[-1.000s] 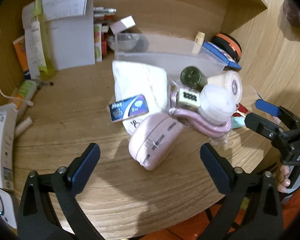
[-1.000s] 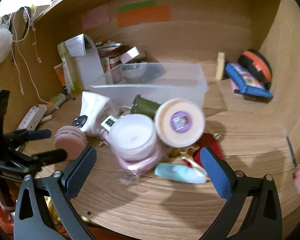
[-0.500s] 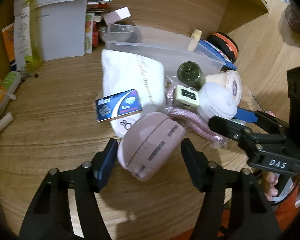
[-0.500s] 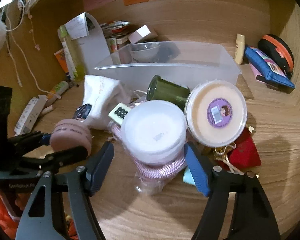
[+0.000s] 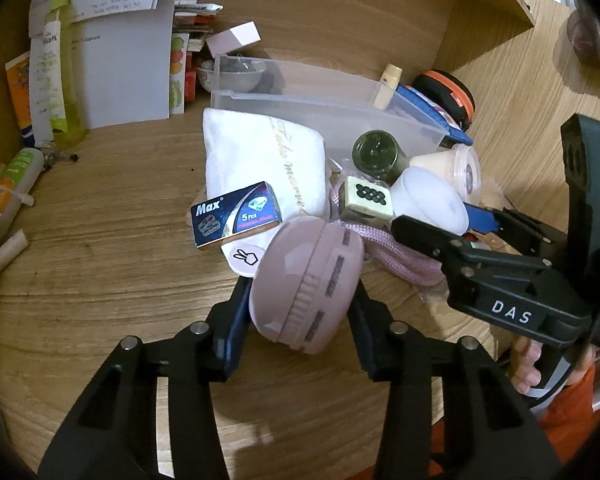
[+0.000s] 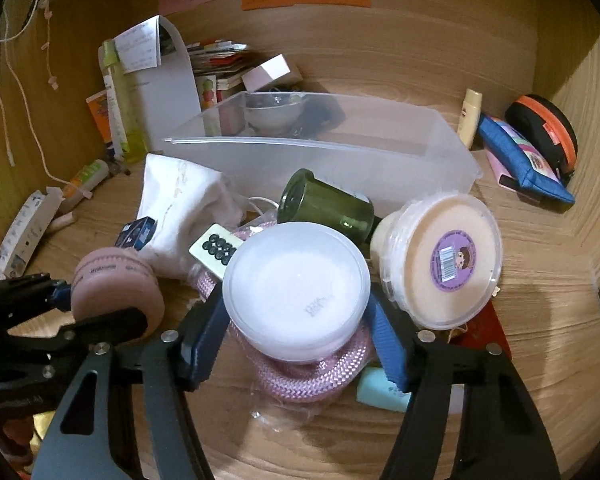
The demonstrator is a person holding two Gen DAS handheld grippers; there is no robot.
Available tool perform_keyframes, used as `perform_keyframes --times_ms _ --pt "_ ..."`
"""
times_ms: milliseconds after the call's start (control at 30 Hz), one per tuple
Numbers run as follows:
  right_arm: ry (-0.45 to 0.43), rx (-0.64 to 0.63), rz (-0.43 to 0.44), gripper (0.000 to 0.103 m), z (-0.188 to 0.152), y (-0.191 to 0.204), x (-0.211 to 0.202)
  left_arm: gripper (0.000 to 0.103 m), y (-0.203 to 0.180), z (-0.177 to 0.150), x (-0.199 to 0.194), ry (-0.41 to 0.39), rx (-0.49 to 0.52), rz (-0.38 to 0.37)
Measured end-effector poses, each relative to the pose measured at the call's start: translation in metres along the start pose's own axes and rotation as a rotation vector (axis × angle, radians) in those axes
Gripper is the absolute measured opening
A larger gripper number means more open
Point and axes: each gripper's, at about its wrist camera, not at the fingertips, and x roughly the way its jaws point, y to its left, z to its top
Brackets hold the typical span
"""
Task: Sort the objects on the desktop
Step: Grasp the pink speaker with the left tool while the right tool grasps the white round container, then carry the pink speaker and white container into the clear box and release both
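My left gripper (image 5: 300, 316) is shut on a pink round macaron-shaped case (image 5: 304, 284), which also shows in the right wrist view (image 6: 114, 284). My right gripper (image 6: 296, 332) is shut on a white round lidded tub (image 6: 296, 284), also seen from the left wrist view (image 5: 430, 202). The tub rests on a coil of pink rope (image 6: 312, 376). Beside it lie a cream tub with a purple label (image 6: 440, 256), a green glass jar (image 6: 324, 204) on its side, a mahjong tile (image 6: 216, 250), a white cloth pouch (image 5: 264, 160) and a blue Max box (image 5: 236, 218).
A clear plastic bin (image 6: 320, 148) stands behind the pile with a small bowl (image 6: 274, 114) at its back. A blue pouch (image 6: 520, 156) and orange-rimmed case (image 6: 544, 132) sit at the far right. Papers, tubes and boxes (image 5: 60, 80) crowd the left. A mint object (image 6: 380, 394) lies near the right finger.
Both grippers moved forward and closed: the left onto the pink case, the right onto the white tub. Both were wide open a second ago.
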Motion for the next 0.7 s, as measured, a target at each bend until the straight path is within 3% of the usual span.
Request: perform_keyframes --times_ms 400,700 --pt "-0.091 -0.055 0.063 0.063 0.001 0.008 -0.035 0.042 -0.009 0.01 -0.029 -0.091 0.02 0.024" --pt "-0.143 -0.033 0.094 0.063 0.014 -0.007 -0.057 0.042 -0.015 0.033 -0.049 -0.181 0.033 0.051"
